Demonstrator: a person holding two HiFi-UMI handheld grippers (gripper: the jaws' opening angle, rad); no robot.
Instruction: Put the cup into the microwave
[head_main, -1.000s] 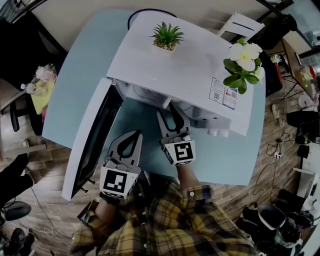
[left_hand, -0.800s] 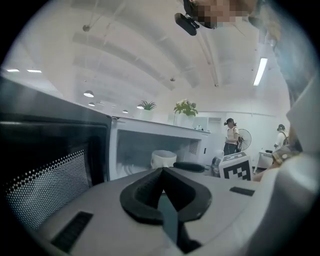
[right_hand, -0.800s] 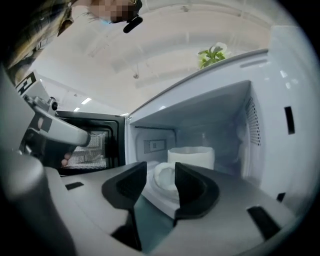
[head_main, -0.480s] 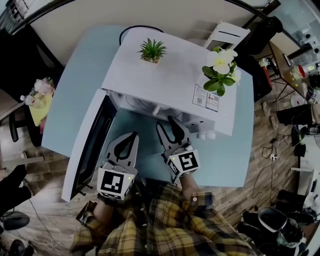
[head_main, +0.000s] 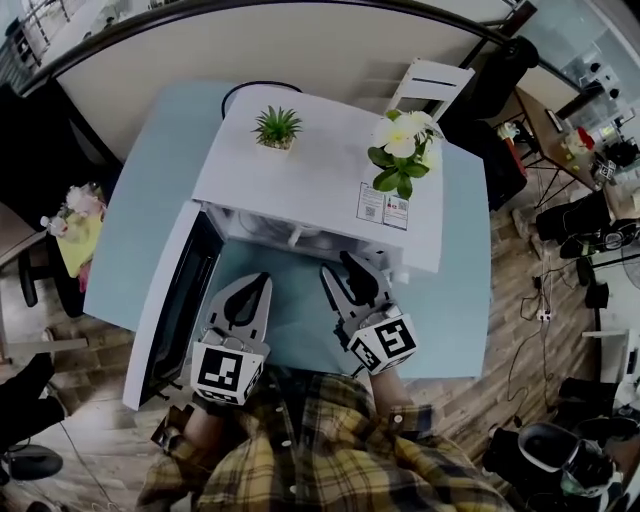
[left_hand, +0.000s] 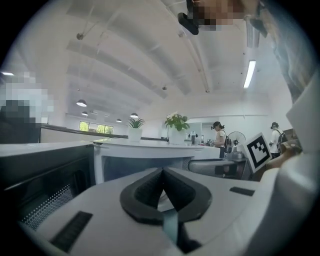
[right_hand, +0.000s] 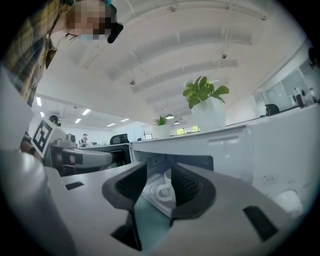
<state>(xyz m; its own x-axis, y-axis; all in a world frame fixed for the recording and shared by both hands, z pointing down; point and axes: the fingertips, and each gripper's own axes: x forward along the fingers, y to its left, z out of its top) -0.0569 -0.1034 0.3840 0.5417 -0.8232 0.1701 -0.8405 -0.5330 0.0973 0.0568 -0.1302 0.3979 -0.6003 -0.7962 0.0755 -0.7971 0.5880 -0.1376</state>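
Observation:
A white microwave (head_main: 310, 180) stands on a light-blue table (head_main: 455, 290), its door (head_main: 170, 290) swung open to the left. A white cup (right_hand: 163, 189) with a handle sits inside the cavity, seen in the right gripper view between the open jaws. My right gripper (head_main: 352, 266) is open and empty, just in front of the opening, apart from the cup. My left gripper (head_main: 256, 286) is shut with nothing in it, lower left of the opening beside the door. The left gripper view shows its jaws (left_hand: 162, 172) meeting at the tips; the cup is hidden there.
A small spiky potted plant (head_main: 275, 127) and a white-flowered plant (head_main: 400, 150) stand on top of the microwave. A white chair (head_main: 435, 85) is behind the table. A bouquet (head_main: 80, 205) lies on a desk at the left. The table's near edge is just below the grippers.
My right gripper has drawn back out of the microwave's mouth toward me. The head view has pulled back and upward. The left gripper has barely moved.

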